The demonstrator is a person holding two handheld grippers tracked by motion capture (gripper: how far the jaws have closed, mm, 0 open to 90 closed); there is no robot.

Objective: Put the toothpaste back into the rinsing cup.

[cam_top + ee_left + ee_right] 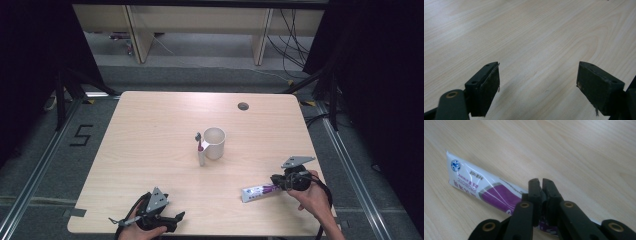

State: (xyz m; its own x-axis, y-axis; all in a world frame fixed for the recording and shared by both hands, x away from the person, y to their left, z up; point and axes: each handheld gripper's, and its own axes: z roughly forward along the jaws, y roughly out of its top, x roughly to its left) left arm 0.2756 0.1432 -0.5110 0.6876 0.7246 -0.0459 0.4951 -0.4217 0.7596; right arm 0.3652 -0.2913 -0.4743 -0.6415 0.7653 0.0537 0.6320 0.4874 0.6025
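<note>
At the near left corner of the light wooden desk (150,130), the left claw (172,220) rests in the person's left hand (145,231). In the left gripper view its jaws stand wide apart over bare wood grain, holding nothing. Near the middle of the desk a cream mug (214,142) stands upright, and a toothbrush (200,149) stands just beside its left side, bristle head up; whether it touches the mug I cannot tell. Further right, near the front edge, a white and purple toothpaste tube (257,191) lies flat on the desk. The right claw (276,181), in the person's right hand (314,196), is pinched on the tube's right end; the right gripper view shows its jaws nearly closed on the purple part.
</note>
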